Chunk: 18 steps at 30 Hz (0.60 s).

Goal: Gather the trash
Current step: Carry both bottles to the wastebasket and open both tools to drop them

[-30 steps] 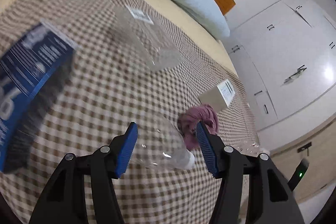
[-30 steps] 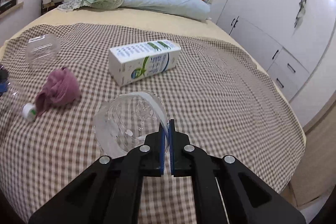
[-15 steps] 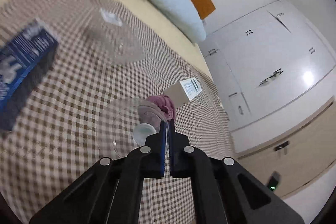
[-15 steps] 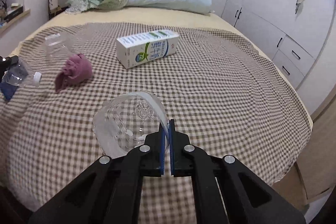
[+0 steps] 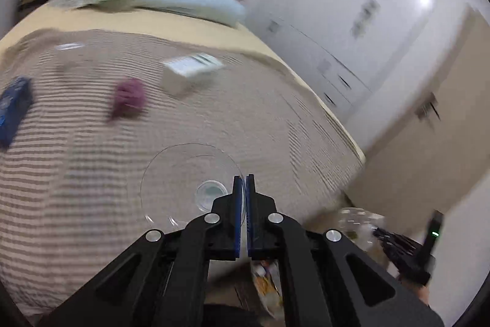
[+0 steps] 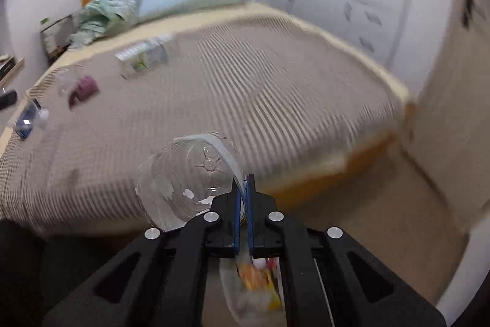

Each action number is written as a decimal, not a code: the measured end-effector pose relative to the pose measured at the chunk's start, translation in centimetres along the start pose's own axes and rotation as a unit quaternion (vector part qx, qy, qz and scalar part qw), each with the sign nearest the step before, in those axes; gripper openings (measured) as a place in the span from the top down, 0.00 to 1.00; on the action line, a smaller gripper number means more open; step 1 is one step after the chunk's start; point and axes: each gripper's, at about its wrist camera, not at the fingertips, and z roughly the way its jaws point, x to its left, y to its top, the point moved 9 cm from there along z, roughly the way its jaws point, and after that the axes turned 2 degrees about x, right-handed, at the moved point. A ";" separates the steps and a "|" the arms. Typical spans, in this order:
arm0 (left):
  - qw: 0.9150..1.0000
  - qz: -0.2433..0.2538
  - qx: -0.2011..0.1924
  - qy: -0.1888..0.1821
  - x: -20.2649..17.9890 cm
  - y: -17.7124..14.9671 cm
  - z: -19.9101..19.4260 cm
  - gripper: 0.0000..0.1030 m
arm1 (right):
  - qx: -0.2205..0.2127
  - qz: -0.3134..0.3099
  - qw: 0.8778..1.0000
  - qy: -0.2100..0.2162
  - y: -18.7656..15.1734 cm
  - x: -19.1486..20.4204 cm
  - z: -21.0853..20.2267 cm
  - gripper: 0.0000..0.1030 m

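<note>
My left gripper (image 5: 243,178) is shut on a clear plastic bottle (image 5: 186,183), seen end-on with its white cap (image 5: 211,193) toward me, held above the bed's foot. My right gripper (image 6: 244,178) is shut on the rim of a clear plastic container (image 6: 186,183), held beyond the bed's foot edge over the floor. A trash bag with colourful wrappers (image 6: 257,284) lies below the right gripper; it also shows in the left wrist view (image 5: 266,281). The right gripper with its container shows at the left view's lower right (image 5: 358,222).
On the checked bed cover (image 5: 92,173) lie a purple cloth (image 5: 128,97), a white carton (image 5: 186,71), a blue box (image 5: 13,109) and another clear container (image 6: 65,78). White wardrobes (image 5: 352,20) stand to the right. Both views are motion-blurred.
My left gripper closed on the bottle, lifted it and swung toward the bed's foot. My right gripper carried its container off the bed, over the trash bag.
</note>
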 end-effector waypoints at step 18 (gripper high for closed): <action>0.975 0.122 0.186 0.009 -15.7 -13.2 14.1 1.00 | 0.205 0.171 0.958 0.100 -22.3 -5.9 20.1 0.96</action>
